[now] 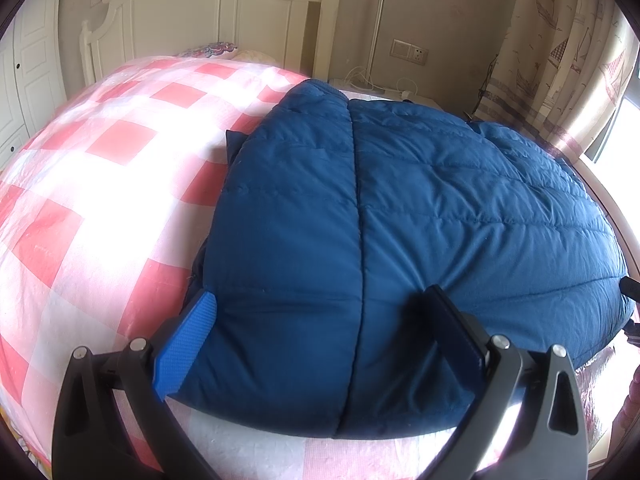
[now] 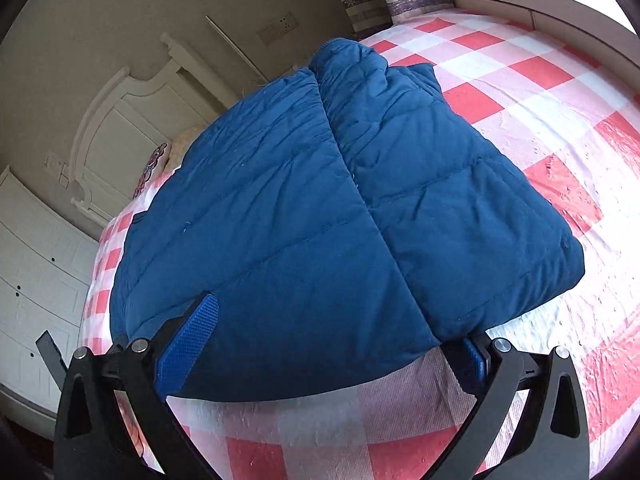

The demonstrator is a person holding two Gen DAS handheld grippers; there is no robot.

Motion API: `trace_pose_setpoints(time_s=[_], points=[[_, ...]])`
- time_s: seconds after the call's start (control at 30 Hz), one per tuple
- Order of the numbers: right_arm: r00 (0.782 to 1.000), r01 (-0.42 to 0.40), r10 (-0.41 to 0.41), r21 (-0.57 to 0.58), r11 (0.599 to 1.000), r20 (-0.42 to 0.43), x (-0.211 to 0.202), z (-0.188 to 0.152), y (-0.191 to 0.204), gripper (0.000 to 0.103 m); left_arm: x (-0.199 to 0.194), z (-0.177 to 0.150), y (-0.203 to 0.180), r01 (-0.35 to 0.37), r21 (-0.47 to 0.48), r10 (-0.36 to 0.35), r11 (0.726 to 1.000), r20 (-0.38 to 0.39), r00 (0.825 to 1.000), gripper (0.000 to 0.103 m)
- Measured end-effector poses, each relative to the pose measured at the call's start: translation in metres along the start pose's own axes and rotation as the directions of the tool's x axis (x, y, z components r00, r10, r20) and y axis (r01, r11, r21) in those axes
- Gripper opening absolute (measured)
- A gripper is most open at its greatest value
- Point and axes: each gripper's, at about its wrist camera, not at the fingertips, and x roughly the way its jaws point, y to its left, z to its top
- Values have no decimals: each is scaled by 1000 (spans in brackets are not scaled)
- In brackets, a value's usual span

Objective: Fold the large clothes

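Observation:
A dark blue quilted jacket (image 1: 400, 200) lies folded lengthwise on the red-and-white checked bed (image 1: 100, 200), with a seam running down its middle. My left gripper (image 1: 320, 294) is open, its fingers straddling the jacket's near edge; the blue pad (image 1: 188, 344) sits against the jacket's left side. In the right wrist view the jacket (image 2: 300, 200) fills the centre over the bed (image 2: 540, 100). My right gripper (image 2: 340, 320) is open too, with the near hem between its fingers. Its right finger (image 2: 474, 354) is partly tucked under the fabric.
A white headboard (image 1: 200, 8) and a patterned pillow (image 1: 216, 50) stand at the bed's far end. A patterned curtain (image 1: 560, 60) and a bright window are at the right. A white wardrobe (image 2: 36, 272) stands beside the bed.

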Motion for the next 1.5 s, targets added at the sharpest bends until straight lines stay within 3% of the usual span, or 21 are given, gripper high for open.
trace_pose_setpoints(time_s=[0.1,0.2,0.27,0.33,0.43,0.53,0.6,0.7,0.77,0.87,1.0,1.07,1.2,1.3,1.4,1.47,1.5], points=[[986,-126,95,238,963,136,-11,6,-43,85,0,-1,-2,2,4,-2,1000,0,1000,102],[994,-71,58,156,985,91,-5,6,-28,87,-1,-2,-4,1,7,-1,1000,-1,1000,102],[996,-88,87,45,995,21,5,0,-8,88,-1,-2,-4,2,5,-2,1000,-2,1000,102],[997,-74,74,-9,997,6,7,-2,0,87,-1,-3,-4,3,5,-3,1000,-1,1000,102],[985,-151,130,204,967,114,0,6,-31,82,-2,-3,-5,2,6,-2,1000,0,1000,102],[986,-120,90,222,968,139,4,14,-31,84,-2,-3,-6,0,10,0,1000,-1,1000,102],[985,-95,67,167,981,162,5,10,-22,77,-3,-2,-6,1,9,-1,1000,-1,1000,102],[971,-135,100,154,979,218,-4,0,-24,53,-4,-3,-7,-4,13,3,1000,4,1000,102],[959,-187,145,162,969,242,-15,-4,-33,39,-6,-4,-11,-25,28,25,999,11,1000,102],[940,-294,238,227,929,245,-29,-13,-57,32,-17,-11,-15,-54,52,52,997,34,998,102],[923,-347,279,258,902,265,-51,-31,-78,31,-51,-22,-26,-7,99,4,995,32,999,98],[921,-345,275,247,905,277,-67,-39,-87,31,-80,-21,-41,59,119,-68,991,74,995,98],[915,-362,288,263,894,283,-80,-49,-103,36,-115,3,-90,104,202,-137,974,159,978,101],[910,-386,305,311,868,280,-74,-49,-107,41,-100,15,-137,100,277,-141,956,133,981,101],[926,-343,272,284,896,260,-73,-45,-102,45,-63,9,-170,64,328,-90,943,64,994,101],[935,-315,252,255,914,249,-73,-45,-96,51,-37,-11,-180,106,354,-104,929,-25,994,101],[939,-298,241,235,925,245,-72,-44,-93,53,-30,-23,-180,91,361,-93,928,-13,996,101]])
